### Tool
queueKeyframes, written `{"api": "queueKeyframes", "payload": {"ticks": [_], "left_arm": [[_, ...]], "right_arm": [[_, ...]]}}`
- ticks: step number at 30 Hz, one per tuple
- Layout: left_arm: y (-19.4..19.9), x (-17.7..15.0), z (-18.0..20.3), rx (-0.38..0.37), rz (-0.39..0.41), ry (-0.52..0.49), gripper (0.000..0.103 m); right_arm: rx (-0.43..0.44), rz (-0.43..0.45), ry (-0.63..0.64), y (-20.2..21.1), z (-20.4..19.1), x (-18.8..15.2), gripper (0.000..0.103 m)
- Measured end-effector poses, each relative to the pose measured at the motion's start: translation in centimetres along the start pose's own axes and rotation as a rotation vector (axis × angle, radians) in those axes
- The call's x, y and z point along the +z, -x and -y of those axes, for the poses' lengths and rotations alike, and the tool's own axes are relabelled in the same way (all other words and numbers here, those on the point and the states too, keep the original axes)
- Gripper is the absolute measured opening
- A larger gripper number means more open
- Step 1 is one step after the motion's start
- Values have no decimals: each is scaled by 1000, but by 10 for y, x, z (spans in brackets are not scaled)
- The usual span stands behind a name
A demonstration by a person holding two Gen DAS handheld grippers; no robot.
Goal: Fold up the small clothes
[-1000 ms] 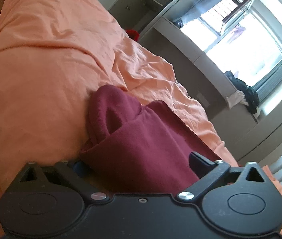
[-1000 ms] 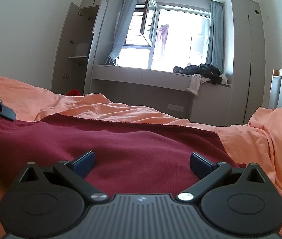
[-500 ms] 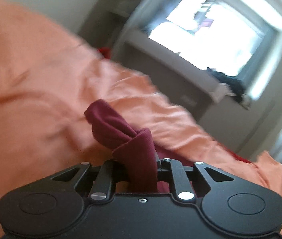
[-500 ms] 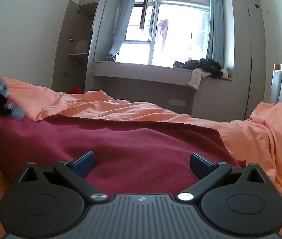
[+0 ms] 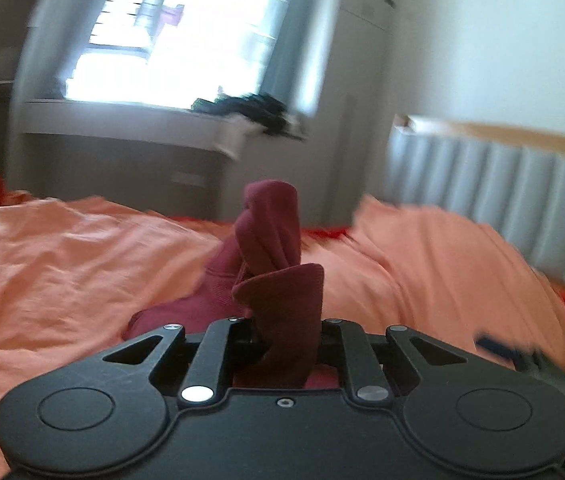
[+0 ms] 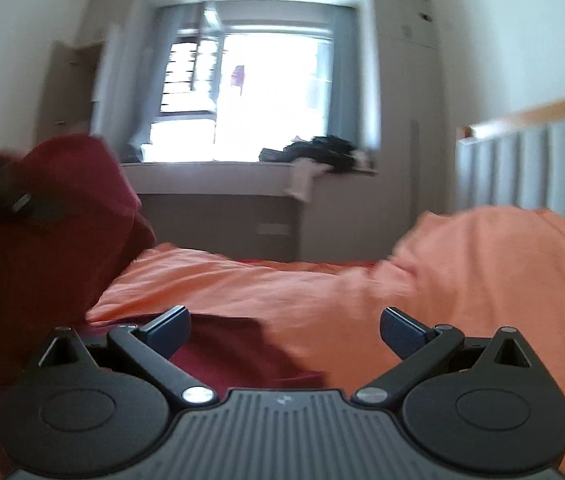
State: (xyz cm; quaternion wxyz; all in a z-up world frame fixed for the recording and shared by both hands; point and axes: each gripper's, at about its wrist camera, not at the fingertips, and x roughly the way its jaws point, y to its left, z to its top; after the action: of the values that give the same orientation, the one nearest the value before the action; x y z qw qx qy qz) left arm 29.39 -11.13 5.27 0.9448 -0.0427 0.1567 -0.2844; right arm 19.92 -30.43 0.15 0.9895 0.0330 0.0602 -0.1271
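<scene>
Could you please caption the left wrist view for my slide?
Left hand-held gripper shut on bunched maroon garment above orange bedding.

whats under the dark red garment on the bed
The dark red garment lies on the orange bedsheet, one end pinched in the left tongs. The sheet shows around it; whatever is directly beneath is covered.

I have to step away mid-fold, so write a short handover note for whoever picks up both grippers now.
Left hand-held gripper: shut on a bunched edge of the dark red garment, raised off the bed.
Right hand-held gripper: open, holding nothing, with the garment's lower part under its left finger.
Garment: partly lifted at left, the rest lying on the orange bedsheet.
Done: one edge gripped.
Left: grip with the right, make the folds, lay it flat.
</scene>
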Motion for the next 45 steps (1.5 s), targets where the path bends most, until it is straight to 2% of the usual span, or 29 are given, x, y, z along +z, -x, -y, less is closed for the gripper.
{"api": "queueKeyframes", "payload": {"ticks": [3,6,8,13,16,18,21,23,24,25,27,30,32,33,34,35,36,37,42,45], "left_arm": [[-10,-25,24,-59,-89,-76,15],[-11,-55,42,-53,-138,-176,18],[-10,-68,49,-37,-142,-232,21],[2,-84,58,-35,-131,-295,44],[11,-87,66,-40,-113,-315,59],[17,-89,72,-32,-95,-342,65],[22,-90,79,-13,-79,-380,65],[25,-90,83,-2,-64,-396,64],[27,-90,85,2,-56,-405,59],[27,-91,86,6,-52,-411,49],[28,-91,89,7,-55,-424,36],[27,-93,93,5,-62,-445,24],[26,-96,94,3,-67,-453,20],[27,-97,96,2,-65,-456,18],[26,-98,97,2,-63,-459,17],[26,-98,98,3,-62,-462,16],[26,-98,99,4,-59,-466,15],[26,-98,101,4,-51,-469,15],[21,-95,115,-30,-30,-471,14],[9,-96,123,-75,-51,-450,14]], "right_arm": [[-7,-47,-113,-8,41,3,103],[59,-103,-251,-18,76,2,103],[134,-149,-349,-25,96,-2,103],[310,-211,-602,-45,132,-20,103],[394,-244,-672,-59,133,-27,103],[430,-257,-702,-67,132,-30,103],[479,-275,-714,-77,126,-34,103],[498,-283,-698,-85,119,-32,103],[501,-285,-689,-86,114,-31,100],[504,-288,-676,-89,111,-31,93],[511,-302,-656,-94,103,-30,85],[519,-338,-630,-104,93,-31,69],[528,-371,-636,-111,88,-33,59],[534,-384,-643,-114,87,-35,49],[543,-395,-647,-116,86,-37,36],[549,-399,-649,-117,85,-38,28],[550,-391,-647,-117,84,-38,14],[544,-374,-641,-115,84,-36,8],[511,-195,-537,-90,85,-13,6],[464,-144,-494,-83,92,-5,6]]}}
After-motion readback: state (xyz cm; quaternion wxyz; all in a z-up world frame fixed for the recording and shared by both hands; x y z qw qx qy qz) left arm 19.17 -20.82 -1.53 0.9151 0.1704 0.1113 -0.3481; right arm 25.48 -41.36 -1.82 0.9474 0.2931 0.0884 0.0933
